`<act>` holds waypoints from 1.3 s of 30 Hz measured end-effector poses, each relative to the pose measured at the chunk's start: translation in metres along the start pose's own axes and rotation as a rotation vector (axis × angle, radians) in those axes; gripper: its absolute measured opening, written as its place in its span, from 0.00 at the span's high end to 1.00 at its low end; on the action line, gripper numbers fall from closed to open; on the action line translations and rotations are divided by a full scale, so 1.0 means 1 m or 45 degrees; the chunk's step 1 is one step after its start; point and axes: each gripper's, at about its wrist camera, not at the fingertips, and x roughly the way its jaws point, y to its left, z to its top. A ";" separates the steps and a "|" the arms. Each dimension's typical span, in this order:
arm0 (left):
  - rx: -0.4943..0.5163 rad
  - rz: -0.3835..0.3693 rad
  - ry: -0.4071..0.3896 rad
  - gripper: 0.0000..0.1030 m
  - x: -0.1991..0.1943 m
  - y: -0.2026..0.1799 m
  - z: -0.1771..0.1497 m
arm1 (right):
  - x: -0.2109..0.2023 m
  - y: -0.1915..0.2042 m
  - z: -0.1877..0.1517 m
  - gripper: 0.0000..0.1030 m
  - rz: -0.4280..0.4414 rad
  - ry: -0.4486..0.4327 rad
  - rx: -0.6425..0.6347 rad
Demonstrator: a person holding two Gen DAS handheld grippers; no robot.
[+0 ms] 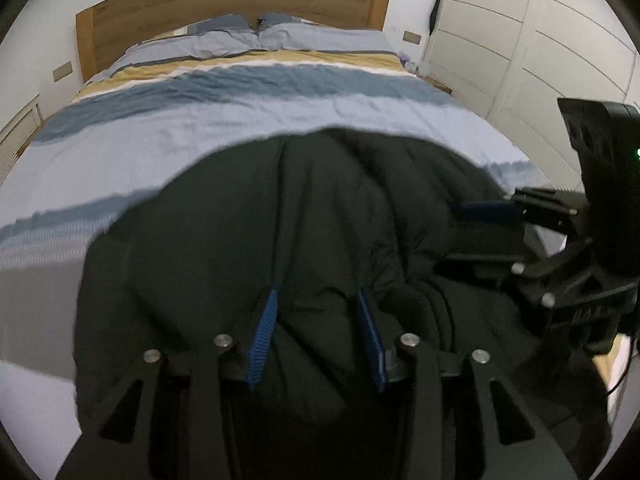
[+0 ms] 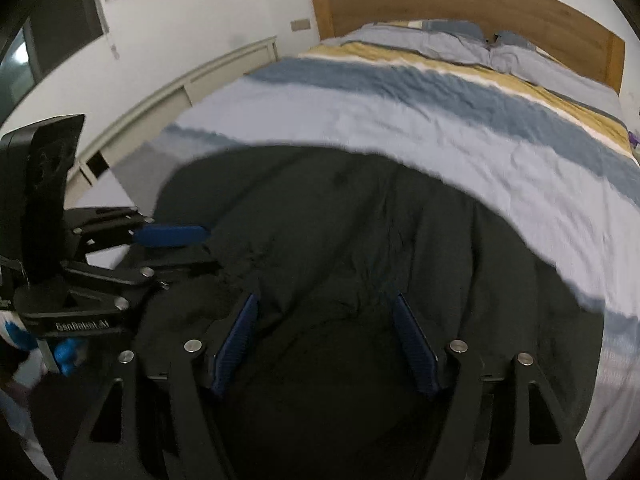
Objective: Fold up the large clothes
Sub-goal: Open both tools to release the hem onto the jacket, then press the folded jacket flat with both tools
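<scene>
A large black padded garment (image 1: 320, 208) lies bunched on the near end of a striped duvet (image 1: 240, 120). My left gripper (image 1: 318, 294) points down over it with its blue pads apart. Black fabric bulges up between them, but the pads do not pinch it. In the right wrist view the same garment (image 2: 340, 220) spreads under my right gripper (image 2: 325, 300), whose pads stand wide apart above the cloth. The two grippers hang side by side: the right gripper (image 1: 464, 236) shows at the left view's right edge, the left gripper (image 2: 210, 250) at the right view's left edge.
The bed runs away from me to a wooden headboard (image 1: 232, 4) with two pillows (image 1: 320, 36). A white wardrobe (image 1: 520, 40) stands along the right side of the bed. A low white cabinet (image 2: 200, 80) lines the left wall. The far duvet (image 2: 400, 120) lies flat.
</scene>
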 end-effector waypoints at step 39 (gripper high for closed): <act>-0.020 0.191 -0.151 0.43 -0.044 0.004 0.003 | -0.065 -0.005 -0.052 0.20 -0.166 -0.024 -0.014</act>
